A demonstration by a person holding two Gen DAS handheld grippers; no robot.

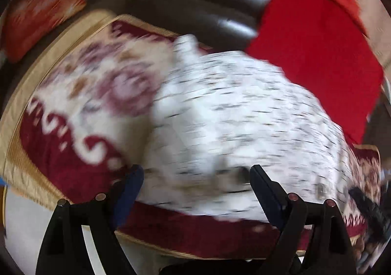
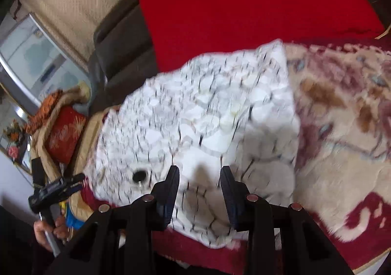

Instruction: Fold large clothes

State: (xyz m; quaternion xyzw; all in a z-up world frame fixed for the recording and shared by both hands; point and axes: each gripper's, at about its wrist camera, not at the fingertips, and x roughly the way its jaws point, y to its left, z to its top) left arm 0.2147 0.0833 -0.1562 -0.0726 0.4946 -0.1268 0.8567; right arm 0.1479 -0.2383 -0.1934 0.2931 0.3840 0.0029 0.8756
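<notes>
A white garment with small black flecks (image 1: 232, 116) lies folded on a patterned red and cream blanket (image 1: 80, 94). It also shows in the right wrist view (image 2: 195, 116), with a dark button (image 2: 139, 174) near its left edge. My left gripper (image 1: 196, 177) is open just above the garment's near edge, holding nothing. My right gripper (image 2: 199, 177) is open over the garment's near part, holding nothing. Both views are motion-blurred. The left gripper also appears in the right wrist view (image 2: 56, 189), in a hand.
A bright red cloth (image 1: 317, 55) lies behind the garment, also in the right wrist view (image 2: 244, 6). A dark leather sofa back (image 1: 207, 6) stands beyond. A red cushion (image 2: 63, 133) sits at the left. The patterned blanket (image 2: 342, 116) spreads to the right.
</notes>
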